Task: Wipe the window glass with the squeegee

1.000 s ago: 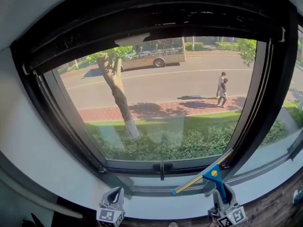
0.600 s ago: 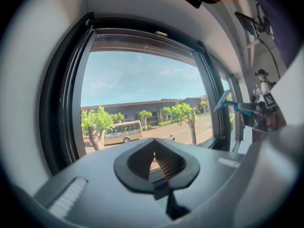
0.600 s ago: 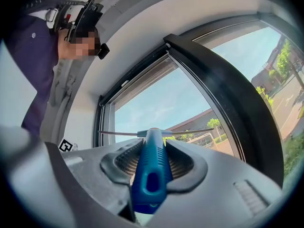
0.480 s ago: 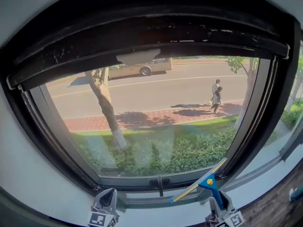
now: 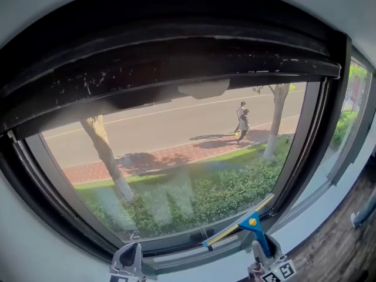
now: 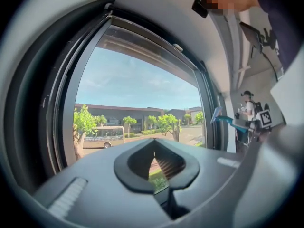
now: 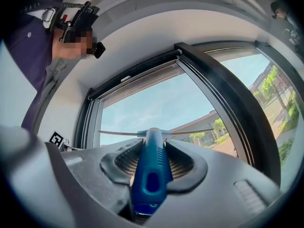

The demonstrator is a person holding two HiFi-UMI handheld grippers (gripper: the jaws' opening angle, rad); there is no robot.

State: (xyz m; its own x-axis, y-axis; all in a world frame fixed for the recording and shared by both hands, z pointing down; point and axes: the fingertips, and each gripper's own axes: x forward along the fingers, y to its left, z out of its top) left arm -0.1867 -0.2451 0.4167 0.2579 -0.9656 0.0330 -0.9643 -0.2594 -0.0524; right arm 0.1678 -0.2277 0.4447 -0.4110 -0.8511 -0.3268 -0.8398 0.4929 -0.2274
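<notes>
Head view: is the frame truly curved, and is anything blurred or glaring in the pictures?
Head view: fisheye bends the frame; pale reflections streak the lower glass. Left gripper view: left tongs soft, street sharp. Right gripper view: squeegee sharp.

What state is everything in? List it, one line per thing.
left gripper: shut, nothing between its jaws.
right gripper: shut on the squeegee's blue handle.
squeegee: held handle down, blade slanted at the lower right corner of the glass.
window: closed, as far as these views show.
</notes>
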